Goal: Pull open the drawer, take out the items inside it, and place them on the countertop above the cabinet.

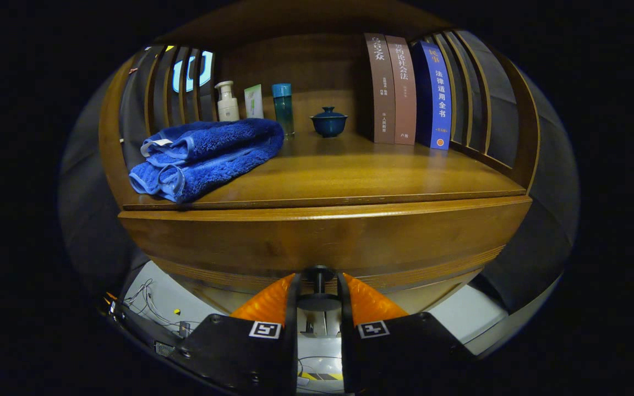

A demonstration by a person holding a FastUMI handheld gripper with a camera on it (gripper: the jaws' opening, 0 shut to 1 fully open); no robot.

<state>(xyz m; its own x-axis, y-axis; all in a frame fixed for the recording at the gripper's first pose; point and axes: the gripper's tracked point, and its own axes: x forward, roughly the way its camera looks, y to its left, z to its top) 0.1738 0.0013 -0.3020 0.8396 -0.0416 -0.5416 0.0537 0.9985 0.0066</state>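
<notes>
On the countertop [350,176], a folded blue towel [207,157] lies near left and 3 books [408,91] stand far right. Below, the drawer [322,242] front appears barely opened or closed; the gripper [318,291] fingers flank its knob [318,274], seemingly clamped. Contents hidden; extraction remains.

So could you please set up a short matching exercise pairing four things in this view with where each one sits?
Things:
1. drawer knob
2. blue towel
3. lidded cup
4. books

Places:
A. upright at the right end of the countertop
B. between the fingers of the gripper
C. folded at the countertop's left front
D. mid-countertop at the back, between a teal bottle and the books

Pairs: 1-B, 2-C, 3-D, 4-A
</notes>
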